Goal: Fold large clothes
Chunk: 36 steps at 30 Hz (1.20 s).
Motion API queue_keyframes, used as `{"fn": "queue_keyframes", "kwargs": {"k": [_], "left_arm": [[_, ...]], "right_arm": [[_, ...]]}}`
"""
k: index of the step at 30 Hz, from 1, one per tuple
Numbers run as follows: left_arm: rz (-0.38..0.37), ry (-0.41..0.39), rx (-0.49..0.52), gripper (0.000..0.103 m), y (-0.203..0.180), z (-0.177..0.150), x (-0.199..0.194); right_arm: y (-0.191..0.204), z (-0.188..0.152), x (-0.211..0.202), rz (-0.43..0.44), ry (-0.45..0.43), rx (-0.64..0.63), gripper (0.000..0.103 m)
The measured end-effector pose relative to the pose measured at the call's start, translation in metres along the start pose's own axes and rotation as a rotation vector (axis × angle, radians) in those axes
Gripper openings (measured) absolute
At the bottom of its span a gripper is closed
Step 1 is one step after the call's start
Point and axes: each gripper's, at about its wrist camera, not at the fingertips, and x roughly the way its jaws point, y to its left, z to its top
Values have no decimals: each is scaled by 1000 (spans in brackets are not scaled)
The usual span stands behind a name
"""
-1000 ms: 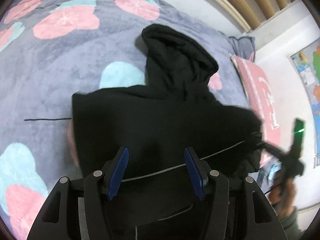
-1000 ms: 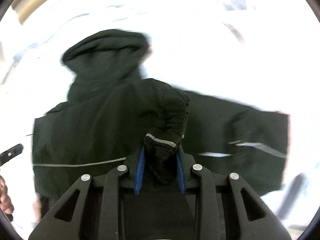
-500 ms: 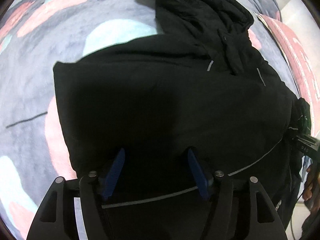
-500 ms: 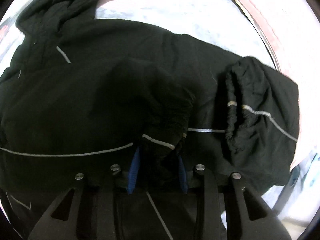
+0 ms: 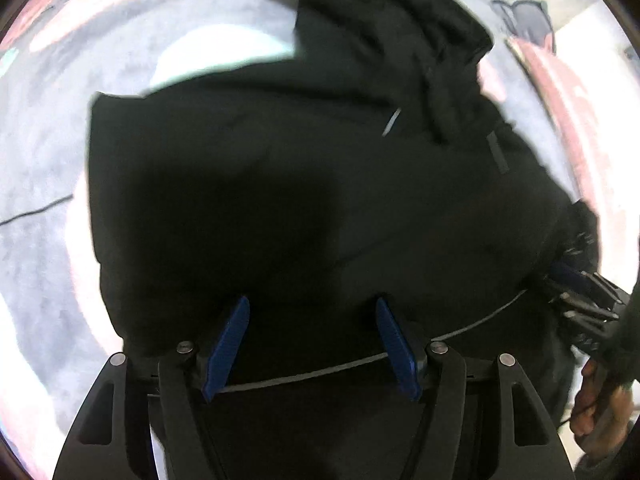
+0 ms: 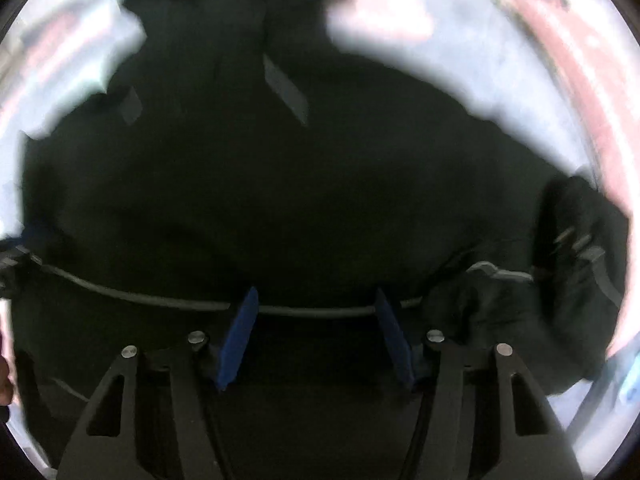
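A large black hooded jacket (image 5: 304, 200) with thin grey reflective stripes lies spread on the bed, hood at the far end. My left gripper (image 5: 312, 312) is open and empty just above its lower body. My right gripper (image 6: 316, 304) is open and empty over the jacket (image 6: 300, 200), near the grey stripe. A bunched sleeve cuff (image 6: 568, 264) lies at the right. The right gripper also shows at the right edge of the left wrist view (image 5: 580, 292).
The bed has a grey fleece blanket (image 5: 48, 168) with pink and teal shapes. A pink pillow (image 5: 560, 92) lies along the right side by the white wall. A hand (image 5: 600, 408) shows at lower right.
My right gripper has let go of the sleeve cuff and opened, and the sleeve now lies on the jacket. Both grippers have moved closer over the jacket.
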Motion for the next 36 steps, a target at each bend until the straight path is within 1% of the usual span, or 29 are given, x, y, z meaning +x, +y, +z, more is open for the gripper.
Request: {"fn": "queue_keyframes", "kwargs": {"k": [1, 3, 4, 5, 6, 7, 9, 10, 13, 16, 17, 18, 19, 20, 22, 26, 28, 30, 31, 34, 36], "left_arm": [[32, 1, 28, 67, -7, -1, 2], [83, 13, 70, 67, -17, 0, -3], [84, 9, 94, 67, -22, 1, -11], [56, 0, 101, 67, -25, -1, -20], [34, -11, 102, 67, -26, -3, -29], [3, -36, 102, 67, -27, -9, -46], [-36, -74, 100, 67, -27, -23, -75], [-49, -80, 99, 67, -27, -27, -84], [-97, -93, 81, 67, -29, -55, -119], [-106, -131, 80, 67, -37, -75, -141], [-95, -144, 79, 67, -41, -85, -147], [-80, -154, 71, 67, -46, -94, -151], [-72, -160, 62, 67, -54, -98, -150], [-69, -174, 42, 67, -60, -106, -155], [-73, -188, 13, 67, -70, -112, -152], [-51, -178, -48, 67, -96, -133, -143], [-47, -161, -63, 67, -110, -140, -135], [-33, -138, -71, 67, -125, -147, -125], [-26, -128, -73, 67, -133, -151, -120], [0, -113, -84, 67, -149, -160, -113], [9, -106, -93, 67, -156, -163, -110]], "right_arm": [[-1, -2, 3, 3, -11, 12, 62], [-3, 1, 0, 7, 12, 35, 62], [-5, 5, -6, 5, 28, 48, 62], [-6, 5, -17, 5, 29, 55, 62], [-8, 2, -31, 7, 6, 59, 62], [-10, -2, -48, 15, -30, 65, 62], [-18, -14, -74, 26, -78, 91, 62], [-26, -25, -90, 29, -98, 125, 62], [-54, -53, -116, 17, -121, 214, 62], [-75, -70, -122, -5, -145, 260, 62], [-87, -76, -127, -20, -150, 270, 62], [-105, -71, -129, -28, -153, 278, 62], [-124, -74, -131, -35, -159, 288, 64], [-142, -78, -131, -43, -165, 296, 66], [-165, -77, -126, -56, -176, 309, 72], [-191, -54, -102, -30, -164, 276, 73], [-194, -37, -81, -31, -146, 237, 73], [-193, -26, -65, -88, -134, 207, 73], [-192, -21, -56, -94, -124, 194, 73], [-188, -9, -31, -72, -97, 164, 73], [-183, -3, -18, -111, -85, 134, 73]]}}
